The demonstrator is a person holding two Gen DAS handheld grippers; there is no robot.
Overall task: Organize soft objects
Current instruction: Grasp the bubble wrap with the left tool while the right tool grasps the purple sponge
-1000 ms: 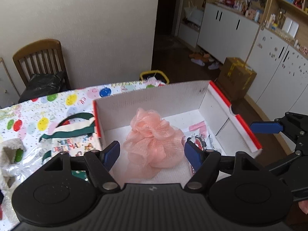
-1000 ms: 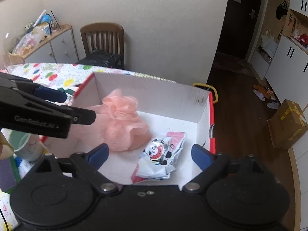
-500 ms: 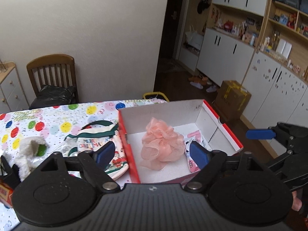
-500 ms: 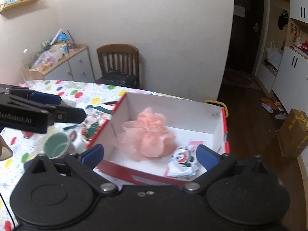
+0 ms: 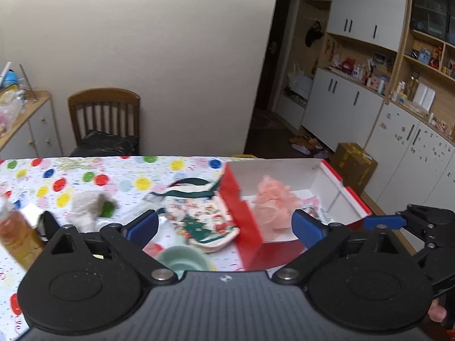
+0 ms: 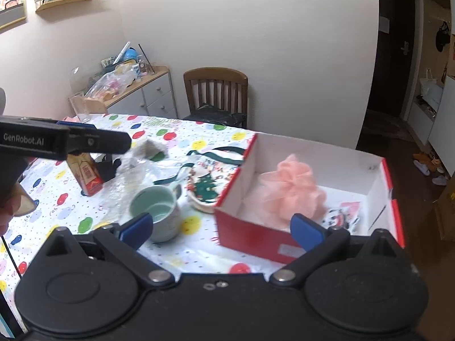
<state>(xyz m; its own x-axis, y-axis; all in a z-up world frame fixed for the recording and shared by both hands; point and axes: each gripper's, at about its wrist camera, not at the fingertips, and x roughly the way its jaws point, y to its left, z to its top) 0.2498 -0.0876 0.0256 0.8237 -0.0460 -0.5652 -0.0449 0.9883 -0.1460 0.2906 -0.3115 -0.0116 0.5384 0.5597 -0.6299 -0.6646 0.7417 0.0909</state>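
A pink mesh bath pouf lies inside the red-and-white box, with a panda-print packet beside it. Left of the box, a Christmas-print pouch with green handles rests on the balloon tablecloth. Farther left is a grey fluffy item with a green patch. My left gripper hangs back from the box, its jaws opening with nothing between them. My right gripper is open and empty, above the table's near edge.
A pale green mug stands just before the right gripper's left finger. Crinkled clear plastic, a red carton and a bottle crowd the table's left. A wooden chair stands behind the table.
Both grippers have drawn back and up from the box, so more of the table shows. The left jaws have spread wider. The pouf stays in the box.
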